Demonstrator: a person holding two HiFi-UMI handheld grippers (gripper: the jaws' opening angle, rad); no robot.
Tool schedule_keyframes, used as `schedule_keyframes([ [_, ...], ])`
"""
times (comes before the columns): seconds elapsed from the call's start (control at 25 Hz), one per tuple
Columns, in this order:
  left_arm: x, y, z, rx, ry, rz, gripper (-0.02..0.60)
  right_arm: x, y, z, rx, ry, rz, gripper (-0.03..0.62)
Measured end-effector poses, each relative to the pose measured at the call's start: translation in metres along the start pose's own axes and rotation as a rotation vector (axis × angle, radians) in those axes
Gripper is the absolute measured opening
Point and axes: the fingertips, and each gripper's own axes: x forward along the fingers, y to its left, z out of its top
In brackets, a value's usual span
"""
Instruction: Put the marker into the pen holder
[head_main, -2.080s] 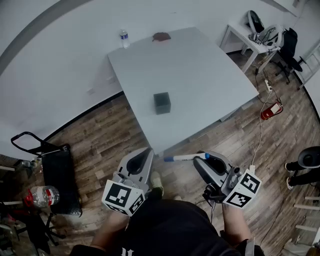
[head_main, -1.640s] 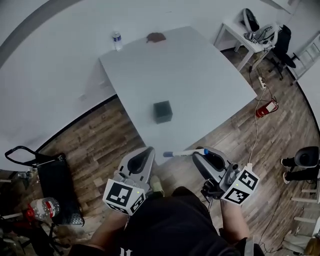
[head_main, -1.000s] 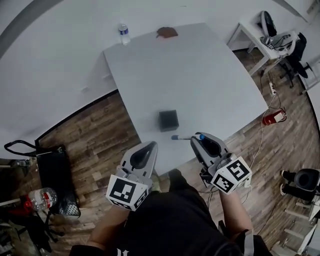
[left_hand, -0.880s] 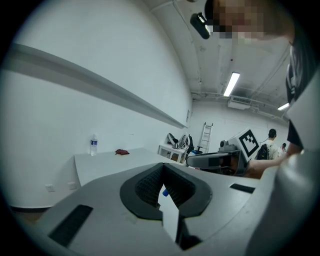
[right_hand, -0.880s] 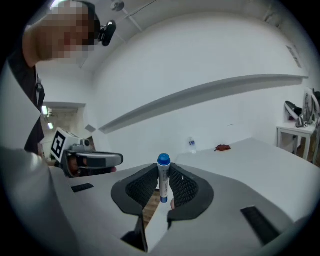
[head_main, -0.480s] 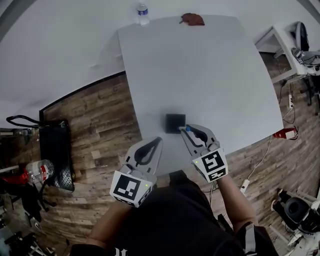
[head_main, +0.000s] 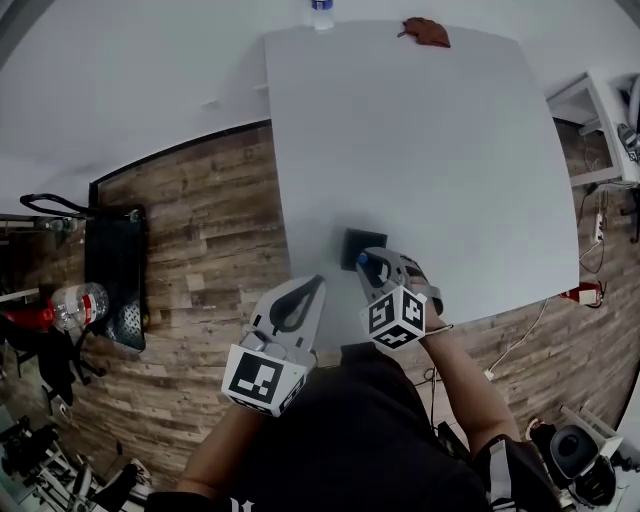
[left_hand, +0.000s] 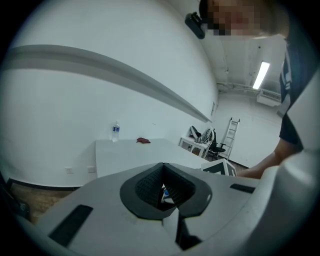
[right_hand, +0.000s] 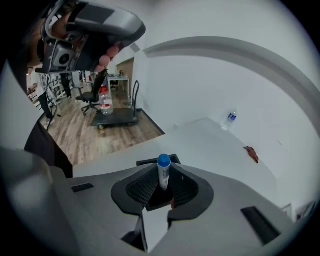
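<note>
The pen holder (head_main: 364, 246), a small dark square box, stands near the front edge of the white table (head_main: 430, 150). My right gripper (head_main: 368, 263) is shut on the marker (head_main: 362, 262), a white pen with a blue cap, right at the holder's near side. In the right gripper view the marker (right_hand: 163, 173) stands upright between the pads, blue cap outward, with the pen holder (right_hand: 147, 162) just beyond it. My left gripper (head_main: 316, 282) hovers shut and empty over the table's front edge, left of the holder. The left gripper (left_hand: 164, 188) view shows its pads together.
A water bottle (head_main: 320, 12) and a reddish-brown scrap (head_main: 424, 32) lie at the table's far edge. A black cart (head_main: 110, 270) and a bottle (head_main: 70, 300) are on the wooden floor to the left. A white side table (head_main: 600, 120) stands at the right.
The person has stepped up to the table. The right gripper carried the marker from over the floor to the pen holder and turned it from sideways to end-on. The left gripper stayed shut.
</note>
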Motion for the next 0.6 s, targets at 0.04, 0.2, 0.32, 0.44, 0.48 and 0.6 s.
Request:
schedule_keyframes([
  [0.04,0.000,0.002,-0.001,-0.005,0.004,0.009,0.006,0.004,0.002,-0.003,-0.020,0.021,0.010,0.075],
  [0.2,-0.003,0.007,-0.004,-0.018,0.006,0.040,0.006,0.018,0.011,-0.010,-0.059,0.074,0.054,0.077],
  [0.32,-0.006,0.011,-0.004,-0.023,0.003,0.055,0.006,0.023,0.016,-0.011,-0.064,0.080,0.081,0.077],
  [0.44,-0.005,0.015,-0.005,-0.028,0.003,0.061,0.006,0.026,0.017,-0.008,-0.050,0.068,0.106,0.077],
  [0.48,-0.004,0.016,-0.005,-0.029,0.004,0.060,0.006,0.026,0.018,-0.006,-0.040,0.062,0.115,0.078],
  [0.6,-0.003,0.016,-0.003,-0.026,-0.002,0.052,0.006,0.021,0.019,0.001,-0.015,0.046,0.131,0.097],
])
